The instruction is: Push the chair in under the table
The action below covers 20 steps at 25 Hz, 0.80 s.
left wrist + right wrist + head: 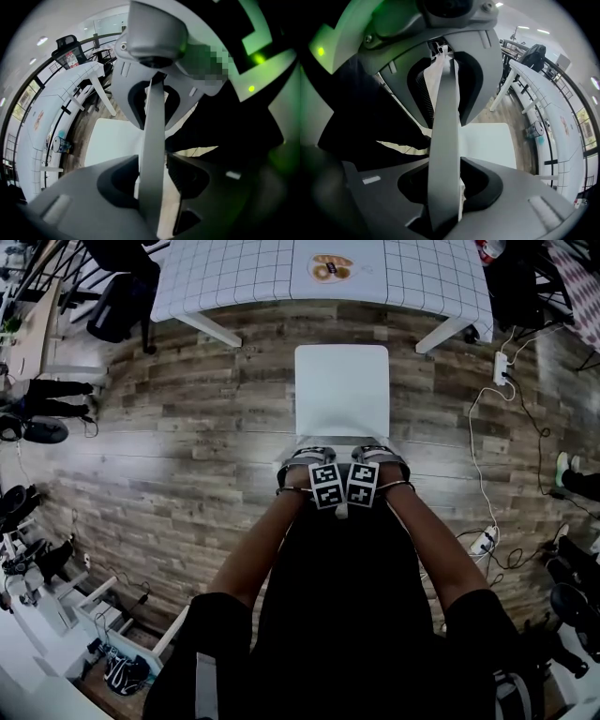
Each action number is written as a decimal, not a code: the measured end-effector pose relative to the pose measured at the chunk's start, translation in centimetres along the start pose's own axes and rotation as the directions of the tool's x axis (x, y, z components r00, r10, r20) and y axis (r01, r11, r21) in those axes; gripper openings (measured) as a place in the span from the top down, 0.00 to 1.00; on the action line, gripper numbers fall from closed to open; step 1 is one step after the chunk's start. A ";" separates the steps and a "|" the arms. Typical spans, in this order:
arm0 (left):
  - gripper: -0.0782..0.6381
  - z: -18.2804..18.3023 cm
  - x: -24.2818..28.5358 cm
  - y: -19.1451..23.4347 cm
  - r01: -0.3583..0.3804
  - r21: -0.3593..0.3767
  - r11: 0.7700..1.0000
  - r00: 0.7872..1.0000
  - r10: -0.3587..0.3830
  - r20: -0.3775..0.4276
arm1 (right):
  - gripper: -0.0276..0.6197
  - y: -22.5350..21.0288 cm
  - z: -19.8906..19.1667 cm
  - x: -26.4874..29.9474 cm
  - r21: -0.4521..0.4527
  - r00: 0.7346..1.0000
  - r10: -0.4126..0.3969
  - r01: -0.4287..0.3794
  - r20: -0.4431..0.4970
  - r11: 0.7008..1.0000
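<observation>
White chair stands on the wood-plank floor, pulled out from the table. The seat is wholly clear of the tabletop, w/ a strip of floor between the seat's far edge and the table's near edge. It sits roughly centred betw. the two white table legs.

Head view: person stands behind the chair, both arms reaching down. L gripper and R gripper sit side by side on top of the backrest, marker cubes nearly touching. The jaws themselves aren't visible from here. Only this view shows the gridded tabletop w/ a round plate, food on it too small to name, and a white power strip w/ cable on the floor at the right.

L gripper view: backrest runs edge-on betw. the jaws, which are narrow around it. The ribbed pad looks a hair off the backrest, though the wide-angle view is poor here. The R gripper shows further along the same edge, its cube lit green.

R gripper view: jaws narrow on the backrest, pads apparently against both faces. The seat shows beyond, and a black office chair past the table.
</observation>
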<state>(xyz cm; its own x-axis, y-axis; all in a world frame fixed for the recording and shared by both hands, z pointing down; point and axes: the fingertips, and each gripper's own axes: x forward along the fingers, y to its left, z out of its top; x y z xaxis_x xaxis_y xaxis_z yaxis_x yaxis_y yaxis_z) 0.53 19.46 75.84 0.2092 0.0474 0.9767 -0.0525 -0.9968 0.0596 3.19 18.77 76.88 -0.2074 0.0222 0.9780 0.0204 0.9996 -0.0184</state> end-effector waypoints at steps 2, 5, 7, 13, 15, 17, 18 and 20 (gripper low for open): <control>0.64 -0.1 0.1 0.2 -0.012 0.011 1.000 1.000 0.012 -0.005 | 0.76 -0.1 -0.1 0.1 0.004 1.000 -0.004 0.004 -0.004 1.000; 0.70 -0.3 0.1 0.9 -0.054 0.020 0.998 0.999 0.055 -0.003 | 0.78 -0.4 0.1 0.0 -0.010 0.999 -0.037 0.037 -0.016 0.999; 0.77 -0.5 0.2 1.3 -0.082 0.029 0.996 0.997 0.082 -0.004 | 0.83 -0.5 0.1 0.2 -0.022 0.998 -0.057 0.056 -0.023 0.998; 0.77 -0.4 0.4 1.3 -0.068 0.022 0.997 0.998 0.069 -0.004 | 0.84 -0.7 -0.1 0.2 -0.018 0.998 -0.065 0.064 -0.020 0.998; 0.77 -0.3 0.3 1.3 -0.063 0.017 0.998 0.998 0.063 -0.004 | 0.84 -0.6 0.0 0.2 -0.011 0.998 -0.059 0.059 -0.015 0.998; 0.77 -0.2 0.3 1.4 -0.044 0.006 0.999 0.999 0.044 -0.003 | 0.83 -0.7 -0.1 0.0 -0.004 0.999 -0.052 0.052 -0.013 0.999; 0.77 -0.2 0.2 1.4 -0.031 -0.002 1.000 1.000 0.031 -0.004 | 0.83 -0.7 -0.1 0.0 -0.004 0.999 -0.051 0.051 -0.013 0.999; 0.76 0.0 0.1 1.7 -0.020 -0.014 1.000 1.000 0.020 -0.007 | 0.83 -1.1 -0.2 -0.2 -0.013 0.998 -0.058 0.058 -0.012 0.998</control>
<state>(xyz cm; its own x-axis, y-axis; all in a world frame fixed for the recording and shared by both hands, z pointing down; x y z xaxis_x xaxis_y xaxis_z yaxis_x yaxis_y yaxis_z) 0.43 17.78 76.01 0.2016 0.0277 0.9791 -0.0704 -0.9966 0.0427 3.44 17.62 76.78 -0.1967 -0.0363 0.9798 0.0208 0.9989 0.0411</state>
